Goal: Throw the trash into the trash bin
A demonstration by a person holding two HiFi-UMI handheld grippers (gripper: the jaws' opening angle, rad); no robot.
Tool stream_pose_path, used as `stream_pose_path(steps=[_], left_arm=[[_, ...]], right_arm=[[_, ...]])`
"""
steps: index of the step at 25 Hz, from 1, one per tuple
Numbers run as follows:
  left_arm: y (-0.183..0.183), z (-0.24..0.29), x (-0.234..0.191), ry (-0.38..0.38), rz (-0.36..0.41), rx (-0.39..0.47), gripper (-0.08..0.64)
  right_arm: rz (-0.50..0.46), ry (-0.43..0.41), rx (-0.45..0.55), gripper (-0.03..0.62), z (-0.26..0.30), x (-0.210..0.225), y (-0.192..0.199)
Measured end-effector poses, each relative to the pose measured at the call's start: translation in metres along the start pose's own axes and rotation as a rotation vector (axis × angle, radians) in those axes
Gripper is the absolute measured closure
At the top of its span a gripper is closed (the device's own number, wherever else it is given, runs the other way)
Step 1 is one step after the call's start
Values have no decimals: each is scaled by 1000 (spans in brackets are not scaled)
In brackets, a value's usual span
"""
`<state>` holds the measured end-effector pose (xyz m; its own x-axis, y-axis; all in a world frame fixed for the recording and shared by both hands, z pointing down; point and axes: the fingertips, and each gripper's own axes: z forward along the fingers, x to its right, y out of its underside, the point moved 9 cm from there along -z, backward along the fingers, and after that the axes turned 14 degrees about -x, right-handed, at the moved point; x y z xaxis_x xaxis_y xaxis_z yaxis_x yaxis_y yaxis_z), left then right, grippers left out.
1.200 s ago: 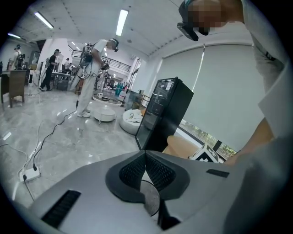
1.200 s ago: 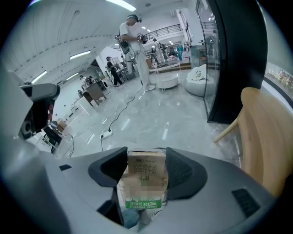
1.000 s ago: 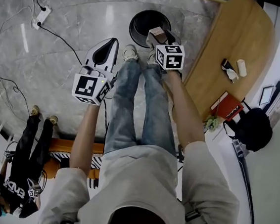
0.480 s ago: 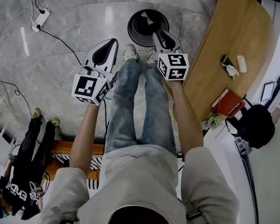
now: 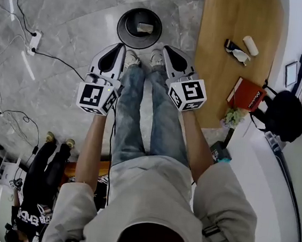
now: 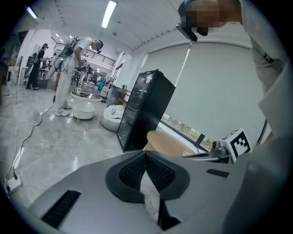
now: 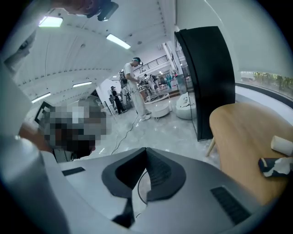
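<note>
The round black trash bin (image 5: pixel 126 33) stands on the marble floor just past the person's shoes, with a pale piece of trash (image 5: pixel 145 27) lying inside it. My right gripper (image 5: pixel 166 50) (image 7: pixel 145 151) hangs above the right shoe, short of the bin. Its jaws have just been closing and now meet, with nothing between them. My left gripper (image 5: pixel 119 47) (image 6: pixel 145 153) is level with it on the left, shut and empty. On the wooden table (image 5: pixel 220 71) (image 7: pixel 242 137) lie a white roll (image 5: pixel 250 45) (image 7: pixel 282 145) and a dark crumpled wrapper (image 5: pixel 235 50) (image 7: pixel 274 165).
A red book (image 5: pixel 248 95) and a black bag (image 5: pixel 286 119) sit right of the table. A power strip (image 5: pixel 34 41) with cables lies on the floor at left. A person (image 5: pixel 48 177) stands at lower left. A tall black cabinet (image 6: pixel 144 109) (image 7: pixel 206 77) stands beyond the table.
The right gripper let the pale piece drop into the bin, then drew back toward the person and closed. The left gripper shifted a little, staying shut.
</note>
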<state>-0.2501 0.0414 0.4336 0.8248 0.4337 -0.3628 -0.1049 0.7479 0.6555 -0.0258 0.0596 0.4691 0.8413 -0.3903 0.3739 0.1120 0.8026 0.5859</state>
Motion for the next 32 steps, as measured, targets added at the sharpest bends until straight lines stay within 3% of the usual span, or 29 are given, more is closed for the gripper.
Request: stream_pose_path(steps=[8, 20, 32], left_arm=[[-14, 42, 51, 100, 95, -51, 541], [-29, 104, 134, 248, 223, -125, 541], [-31, 131, 171, 276, 257, -161, 541]], right_arm=[[101, 93, 55, 563, -46, 44, 21], [303, 270, 79, 563, -122, 125, 83], [365, 336, 66, 563, -139, 182, 108]])
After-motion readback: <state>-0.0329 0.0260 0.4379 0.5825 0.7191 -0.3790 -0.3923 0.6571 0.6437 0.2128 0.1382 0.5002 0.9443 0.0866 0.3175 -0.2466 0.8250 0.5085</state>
